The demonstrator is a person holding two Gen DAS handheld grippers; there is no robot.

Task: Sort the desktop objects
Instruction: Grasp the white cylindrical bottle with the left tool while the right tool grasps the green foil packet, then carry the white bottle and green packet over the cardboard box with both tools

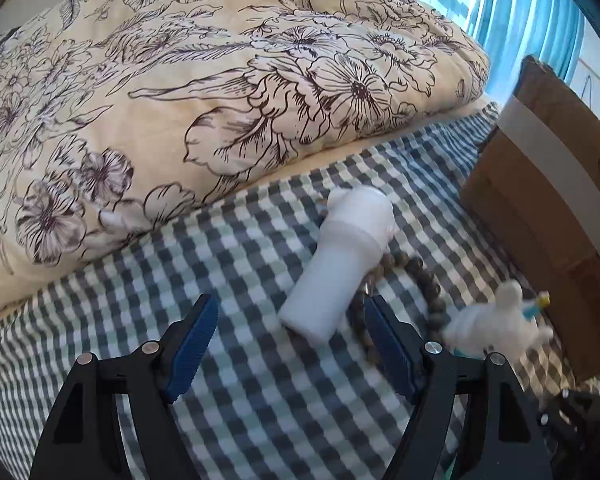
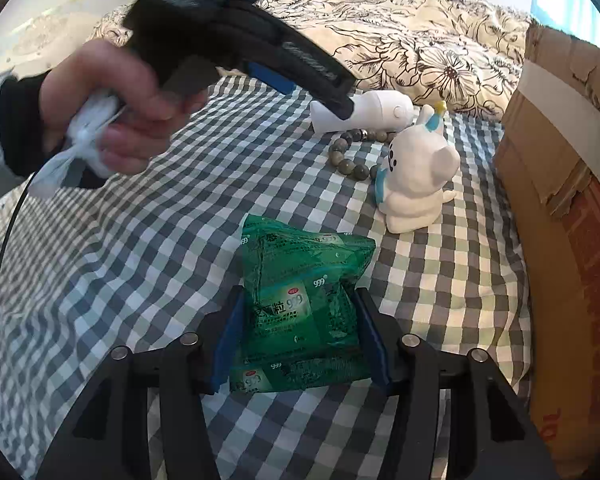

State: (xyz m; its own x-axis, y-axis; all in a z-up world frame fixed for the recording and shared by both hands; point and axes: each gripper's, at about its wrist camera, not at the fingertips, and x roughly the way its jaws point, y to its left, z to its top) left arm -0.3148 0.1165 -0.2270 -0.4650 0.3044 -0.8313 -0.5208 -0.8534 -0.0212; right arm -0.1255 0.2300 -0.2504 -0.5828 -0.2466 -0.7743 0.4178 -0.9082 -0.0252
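Left wrist view: left gripper (image 1: 290,330) hung wide open and empty over the checked sheet (image 1: 236,360), its fingers either side of the near end of one white bottle (image 1: 340,268) lying flat. One bead bracelet (image 1: 428,284) lay partly under that bottle; one white figurine (image 1: 496,324) stood beside it, near one cardboard box (image 1: 540,208). Right wrist view: right gripper (image 2: 300,328) was closed on one green packet (image 2: 300,304), low over the sheet, the box on its right. One quilt (image 1: 220,80) lay behind. Step judged: packet in transit, bottle being lined up. Next move likely calls for lowering and closing on the bottle without snagging the bracelet. The sorting destination could not be told.
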